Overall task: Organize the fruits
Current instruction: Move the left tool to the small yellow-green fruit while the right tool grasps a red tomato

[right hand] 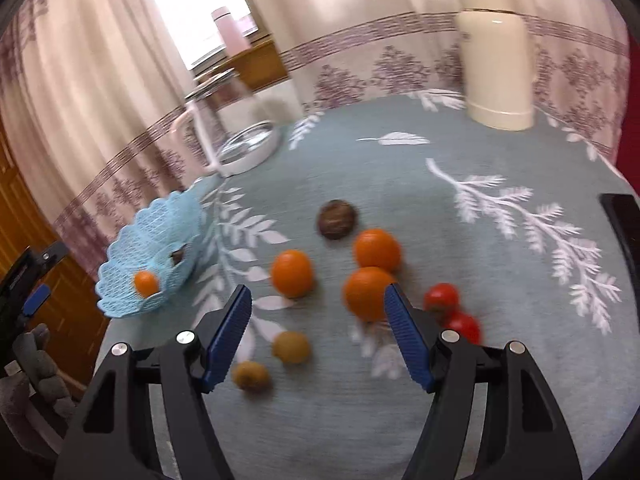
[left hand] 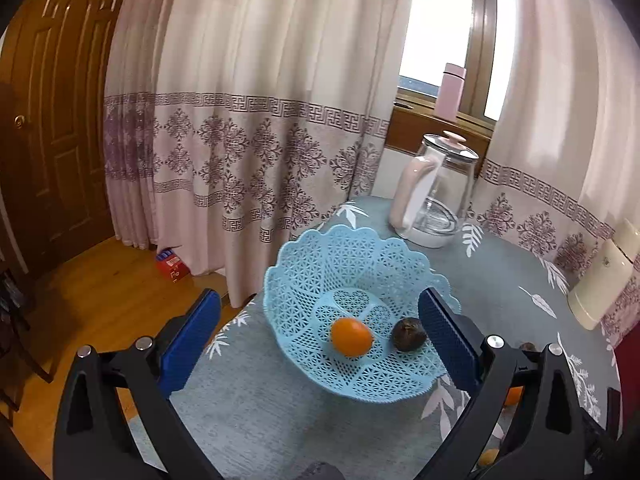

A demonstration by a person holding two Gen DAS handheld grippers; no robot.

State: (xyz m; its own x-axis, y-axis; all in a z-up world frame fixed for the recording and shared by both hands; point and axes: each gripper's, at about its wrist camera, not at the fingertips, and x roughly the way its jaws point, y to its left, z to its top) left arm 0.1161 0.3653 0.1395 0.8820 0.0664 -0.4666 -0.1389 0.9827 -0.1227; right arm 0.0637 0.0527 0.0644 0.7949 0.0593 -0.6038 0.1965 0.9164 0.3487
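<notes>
1. Blue-padded right tool (right hand: 318,334), nearest the lens, hangs with jaws apart and empty above loose fruit on the grey leaf-patterned table (right hand: 400,408), seemingly choosing an orange (right hand: 366,292).
2. Left tool (left hand: 320,334), also spread and empty, frames the pale-blue lattice plastic basket (left hand: 320,264), holding a small orange (left hand: 351,337) and a dark brown fruit (left hand: 408,334).
3. No legible writing.

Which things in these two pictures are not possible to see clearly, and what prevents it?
- Left wrist view: loose fruits on the table, mostly hidden behind the left hand-held gripper; only orange slivers show.
- Right wrist view: motion blur; the two yellowish fruits cannot be identified.
- Right wrist view: dark fruit in the blue basket, mostly hidden by its wall.
- Right wrist view: dark object, cut off by the edge.
</notes>
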